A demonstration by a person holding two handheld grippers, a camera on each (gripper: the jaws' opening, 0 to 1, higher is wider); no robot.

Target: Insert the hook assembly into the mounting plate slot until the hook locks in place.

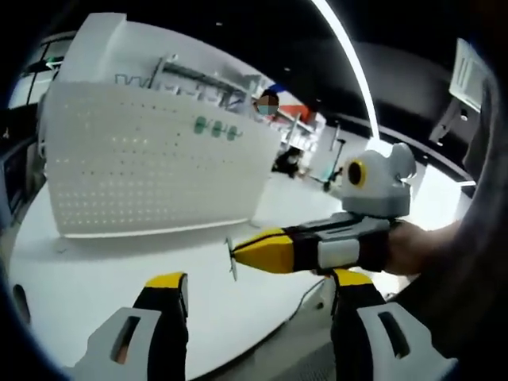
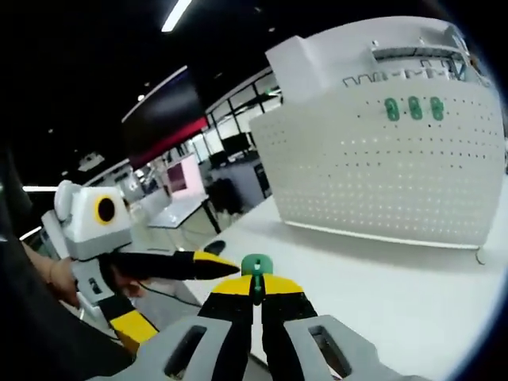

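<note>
A small green plastic hook (image 2: pixel 255 265), light and rigid, sits pinched by its base in the closed right gripper (image 2: pixel 255 295) above the white desk (image 2: pixel 397 294), well short of the white perforated mounting panel (image 2: pixel 397 175); the left gripper (image 1: pixel 258 290) hangs open, empty

The left tool (image 1: pixel 258 298) stands open and empty over the white table (image 1: pixel 95 278). The right tool (image 1: pixel 252 252) comes in from the right, closed on a thin hook (image 1: pixel 232 258). Behind them stands a white pegboard (image 1: pixel 151 167) bearing green hooks (image 1: pixel 216 128).
</note>
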